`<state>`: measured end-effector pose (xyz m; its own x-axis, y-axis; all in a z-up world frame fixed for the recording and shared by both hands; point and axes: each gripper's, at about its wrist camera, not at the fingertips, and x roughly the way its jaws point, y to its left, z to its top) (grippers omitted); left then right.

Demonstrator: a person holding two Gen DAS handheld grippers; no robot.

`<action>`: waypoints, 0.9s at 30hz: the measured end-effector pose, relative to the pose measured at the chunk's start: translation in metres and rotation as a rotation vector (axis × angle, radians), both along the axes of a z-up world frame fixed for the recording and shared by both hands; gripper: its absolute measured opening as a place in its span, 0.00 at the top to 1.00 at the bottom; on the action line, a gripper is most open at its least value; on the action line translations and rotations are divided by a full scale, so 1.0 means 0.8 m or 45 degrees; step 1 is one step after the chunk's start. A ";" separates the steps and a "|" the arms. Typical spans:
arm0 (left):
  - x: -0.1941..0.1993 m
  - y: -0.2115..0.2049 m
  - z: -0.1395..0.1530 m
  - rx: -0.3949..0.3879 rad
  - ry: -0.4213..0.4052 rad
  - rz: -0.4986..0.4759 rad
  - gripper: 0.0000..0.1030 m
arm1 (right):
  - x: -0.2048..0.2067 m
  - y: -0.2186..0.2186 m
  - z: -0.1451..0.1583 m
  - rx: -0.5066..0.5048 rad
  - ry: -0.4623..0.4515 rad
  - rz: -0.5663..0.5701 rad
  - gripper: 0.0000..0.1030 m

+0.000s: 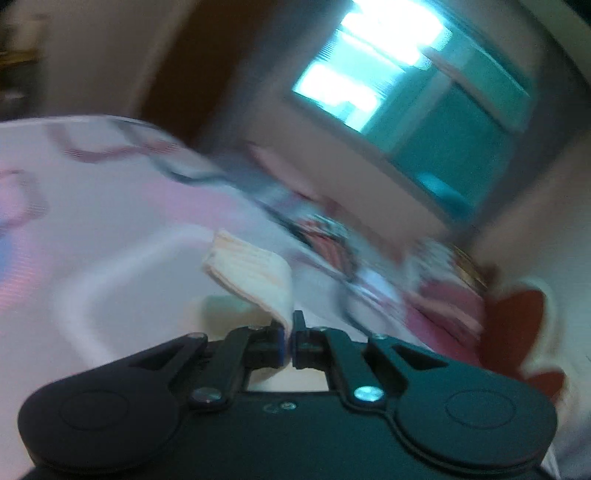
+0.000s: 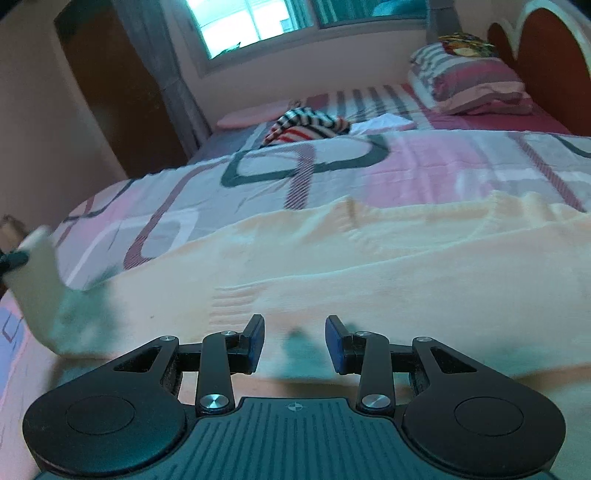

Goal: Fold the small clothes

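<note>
A cream knitted garment (image 2: 332, 266) lies spread on the patterned bedspread (image 2: 332, 170). My left gripper (image 1: 289, 332) is shut on a ribbed end of that cream garment (image 1: 255, 277), which curls up out of its fingertips; the left wrist view is blurred. In the right wrist view this lifted end (image 2: 35, 266) shows at the far left, pinched by the left gripper's dark tip (image 2: 13, 258). My right gripper (image 2: 294, 343) hovers low over the garment's near edge with its jaws apart and nothing between the blue pads (image 2: 258, 343).
A striped red, white and dark garment (image 2: 310, 127) lies further up the bed. Pillows (image 2: 472, 81) rest against the red headboard (image 2: 546, 66) at the far right. A window (image 2: 251, 22) and a brown wardrobe (image 2: 118, 85) stand beyond the bed.
</note>
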<state>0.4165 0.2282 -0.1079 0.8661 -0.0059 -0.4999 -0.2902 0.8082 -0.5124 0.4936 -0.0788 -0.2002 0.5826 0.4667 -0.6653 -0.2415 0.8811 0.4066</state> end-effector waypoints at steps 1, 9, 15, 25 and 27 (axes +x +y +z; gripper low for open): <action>0.011 -0.026 0.001 -0.006 0.001 -0.074 0.98 | -0.002 -0.009 0.002 0.000 -0.002 -0.016 0.65; 0.081 -0.230 -0.049 -0.049 0.147 -0.588 0.98 | -0.027 -0.101 0.014 -0.031 -0.013 -0.173 0.65; 0.083 -0.292 -0.085 0.061 0.297 -0.719 0.67 | -0.045 -0.162 0.006 -0.059 0.039 -0.275 0.65; 0.051 -0.244 -0.061 0.140 0.272 -0.643 0.16 | -0.054 -0.136 0.006 0.012 0.048 -0.190 0.36; 0.035 -0.221 -0.061 0.212 0.265 -0.590 0.17 | -0.054 -0.124 0.008 0.004 0.029 -0.168 0.36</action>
<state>0.4449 0.0516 -0.1564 0.6738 -0.2699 -0.6879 0.0344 0.9413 -0.3357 0.4508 -0.1777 -0.1934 0.6239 0.3894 -0.6776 -0.1147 0.9033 0.4135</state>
